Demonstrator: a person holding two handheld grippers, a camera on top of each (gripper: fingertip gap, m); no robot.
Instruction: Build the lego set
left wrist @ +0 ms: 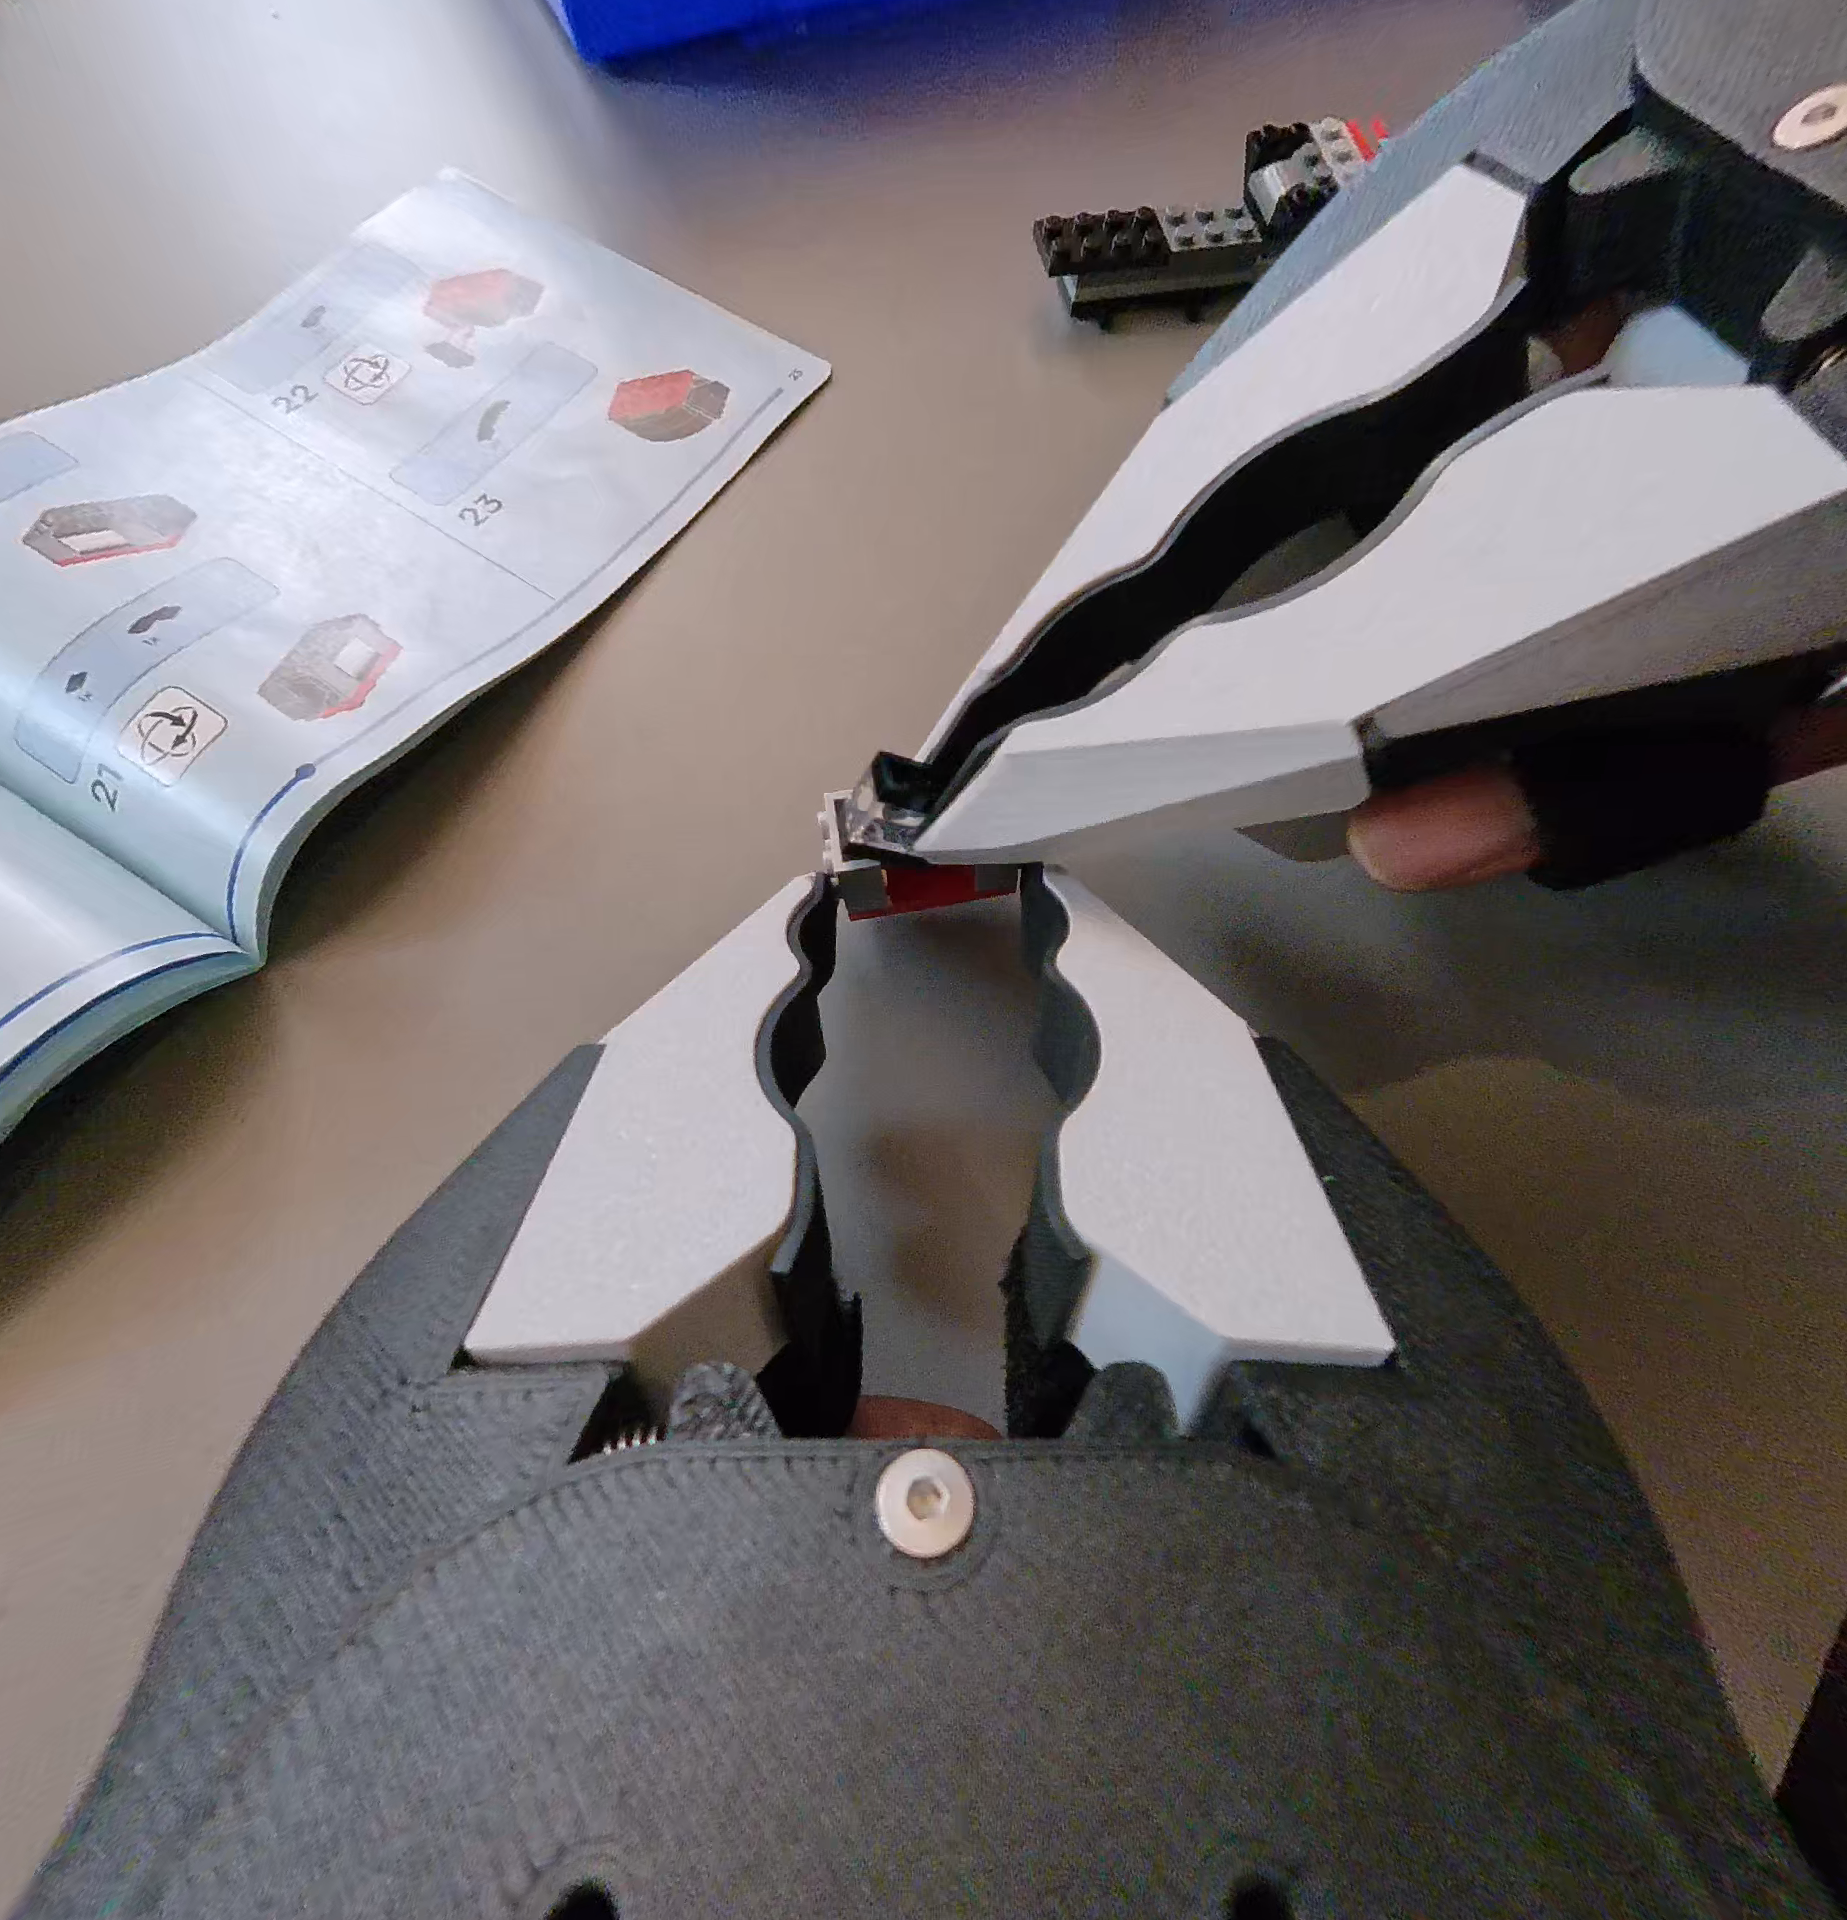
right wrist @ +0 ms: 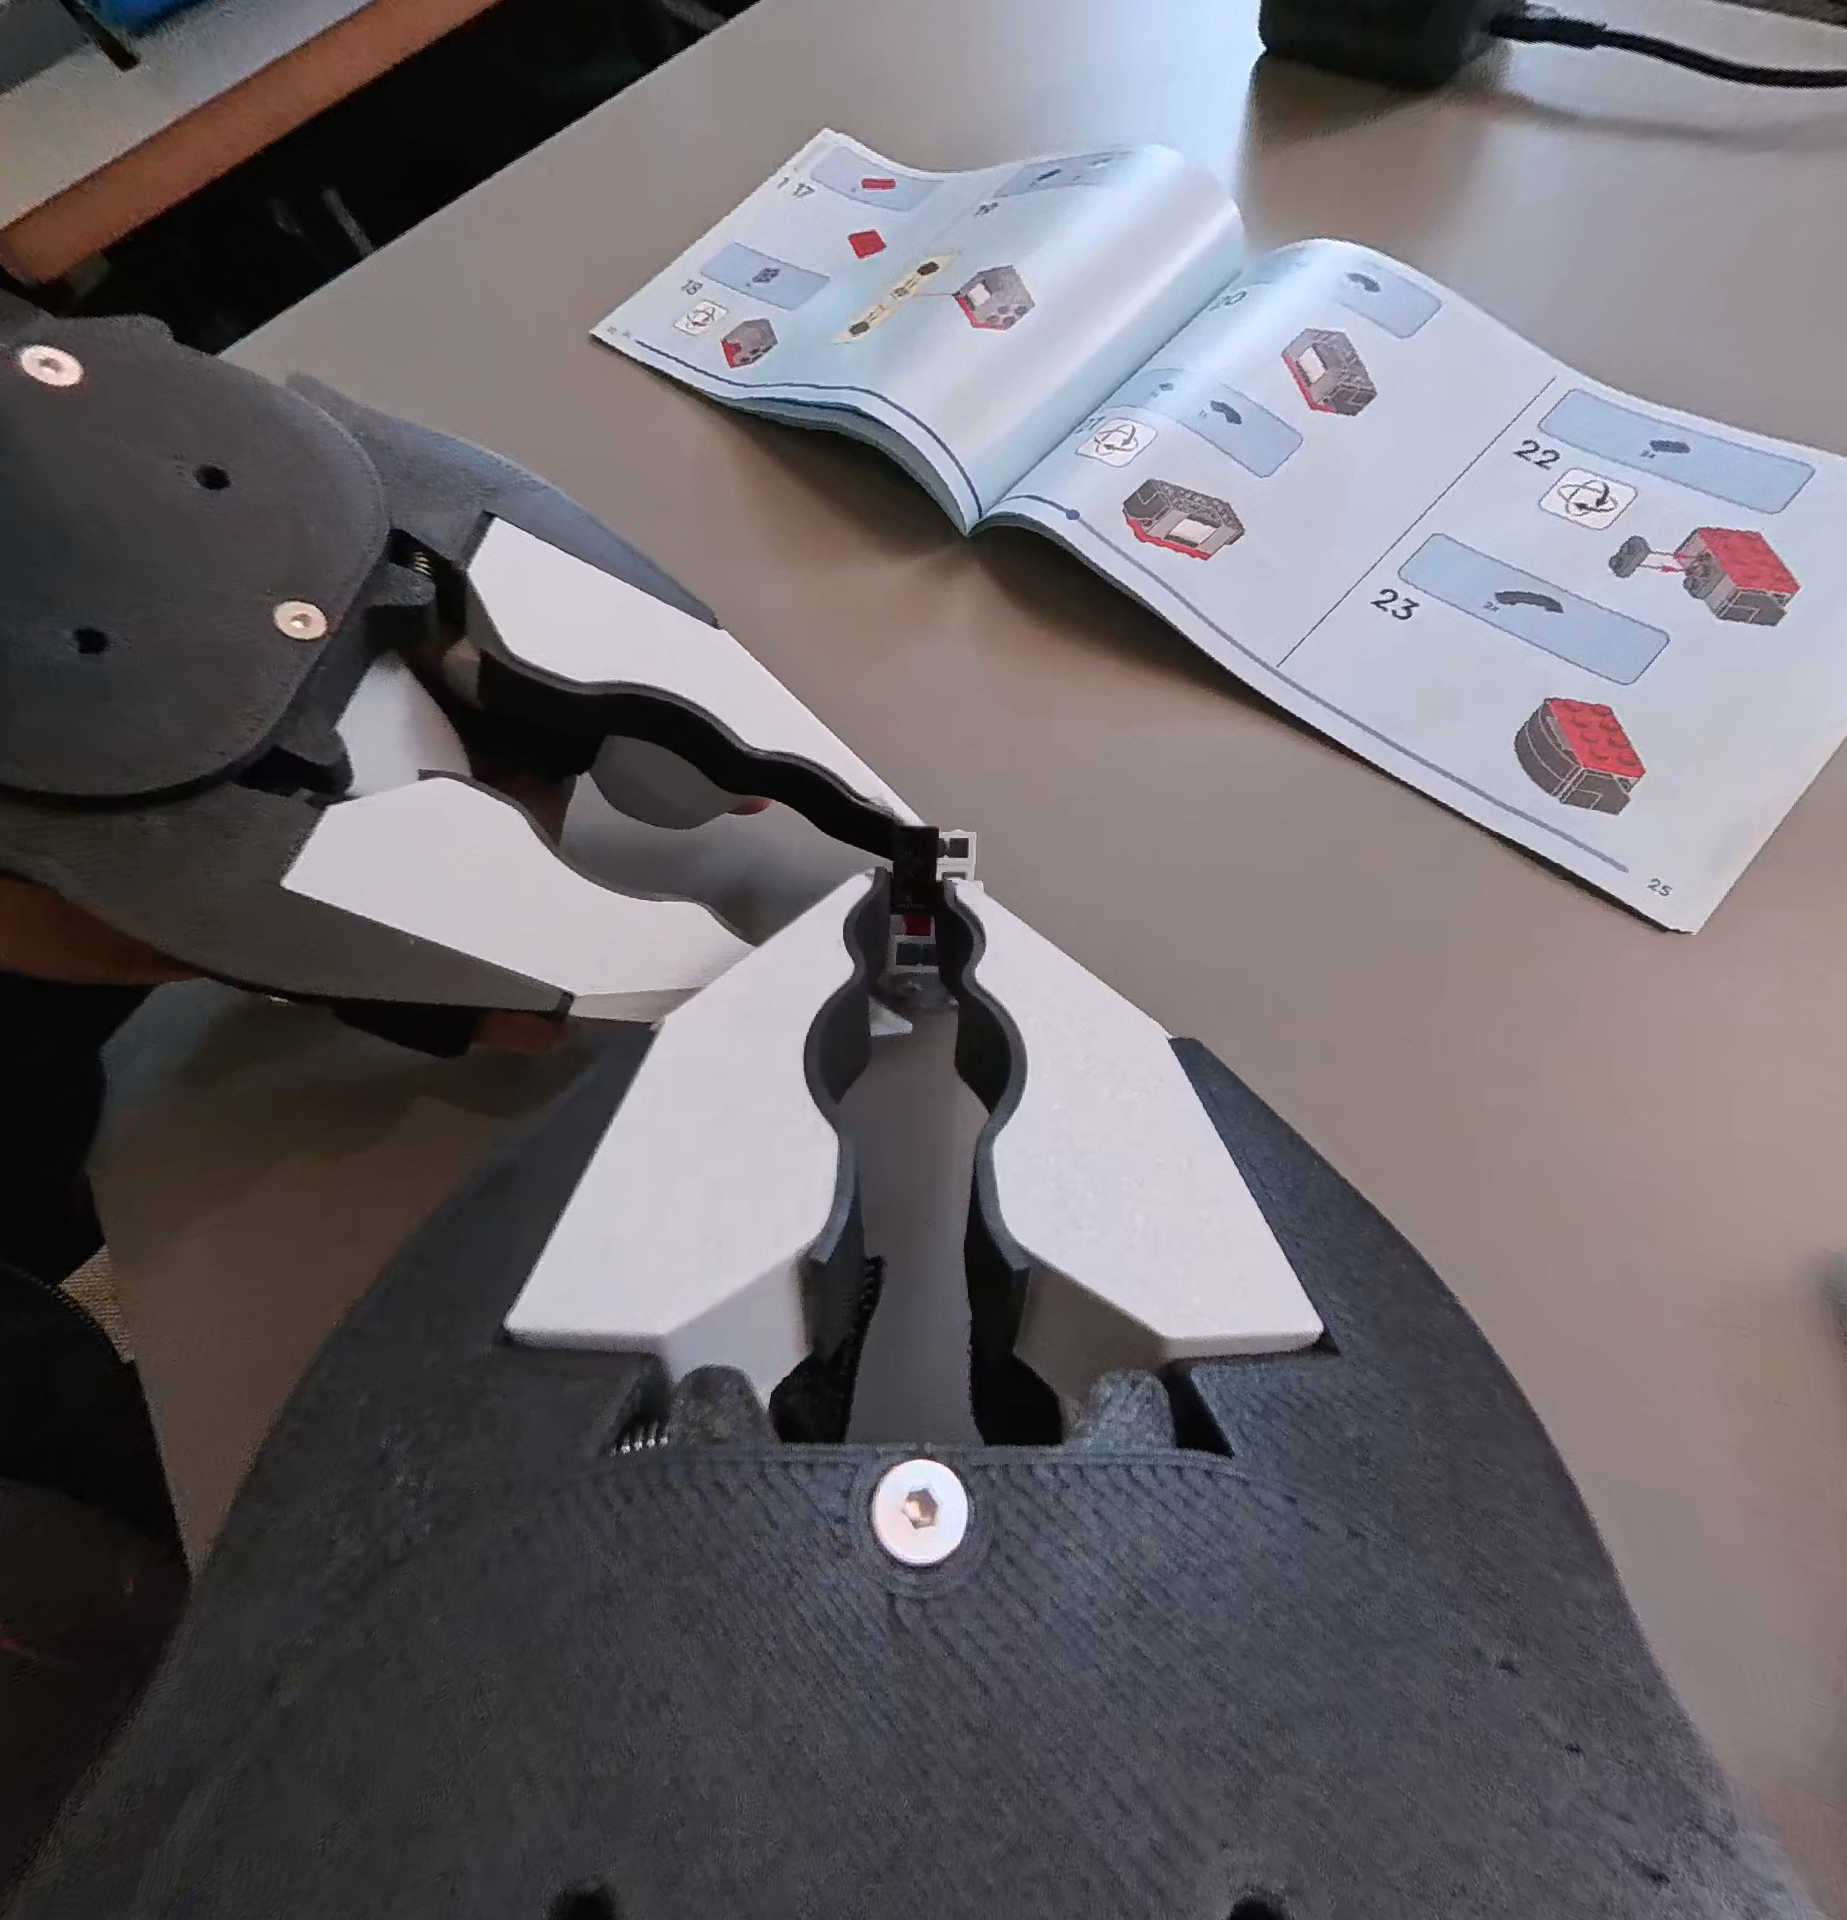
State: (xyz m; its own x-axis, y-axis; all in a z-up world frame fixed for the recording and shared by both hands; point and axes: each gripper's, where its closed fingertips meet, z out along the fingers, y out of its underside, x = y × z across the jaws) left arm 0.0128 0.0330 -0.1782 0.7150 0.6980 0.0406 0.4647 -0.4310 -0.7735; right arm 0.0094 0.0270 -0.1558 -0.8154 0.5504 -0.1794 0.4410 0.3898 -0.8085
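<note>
My left gripper [left wrist: 927, 885] is shut on a small red and grey lego assembly [left wrist: 934, 885] and holds it at its fingertips above the table. My right gripper [right wrist: 917, 883] is shut on a small black lego piece [right wrist: 911, 857]. It comes in from the upper right in the left wrist view [left wrist: 924, 805] and holds the black piece [left wrist: 886, 798] against the top left corner of the assembly. In the right wrist view the assembly [right wrist: 914, 951] shows between my right fingers, just under the black piece.
An open instruction booklet [left wrist: 327, 520] lies on the grey table, left of the grippers; it also shows in the right wrist view [right wrist: 1262, 468]. A black and grey partial build [left wrist: 1168, 249] lies behind the right gripper. A blue box [left wrist: 794, 21] and a black cabled device [right wrist: 1366, 42] sit at the far edges.
</note>
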